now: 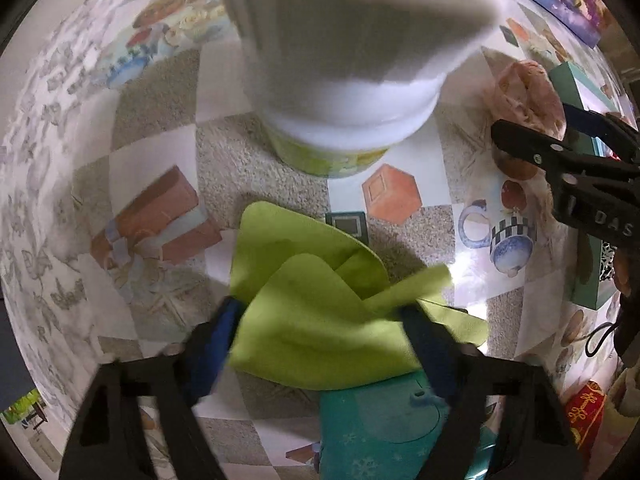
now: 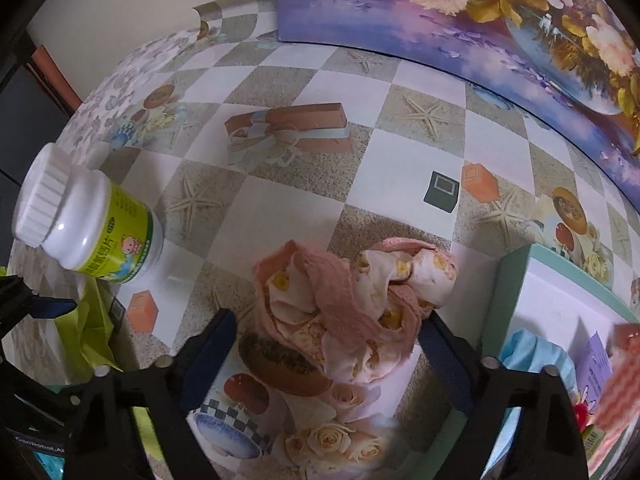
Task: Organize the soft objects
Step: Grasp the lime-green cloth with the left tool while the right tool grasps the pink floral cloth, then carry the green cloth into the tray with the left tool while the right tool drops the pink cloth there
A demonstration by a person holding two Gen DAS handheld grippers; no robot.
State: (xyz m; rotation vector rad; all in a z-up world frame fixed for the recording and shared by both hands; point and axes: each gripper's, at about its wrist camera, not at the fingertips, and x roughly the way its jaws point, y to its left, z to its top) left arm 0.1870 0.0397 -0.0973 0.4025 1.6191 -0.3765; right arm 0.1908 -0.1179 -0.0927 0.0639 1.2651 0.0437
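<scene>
A lime green cloth (image 1: 316, 312) lies bunched between the fingers of my left gripper (image 1: 324, 320), which is closed on it just above the table; it also shows in the right wrist view (image 2: 86, 328). A crumpled pink and cream cloth (image 2: 352, 312) lies on the table between the open fingers of my right gripper (image 2: 326, 340); the jaws stand wide on either side and do not press it. The pink cloth also shows in the left wrist view (image 1: 524, 96), with my right gripper (image 1: 560, 160) beside it.
A white bottle with a green label (image 2: 88, 232) stands close in front of the left gripper (image 1: 344, 80). A teal box (image 2: 516, 300) holding soft items sits at the right. A teal cloth (image 1: 384, 428) lies under the left gripper. A flower painting (image 2: 480, 20) leans at the back.
</scene>
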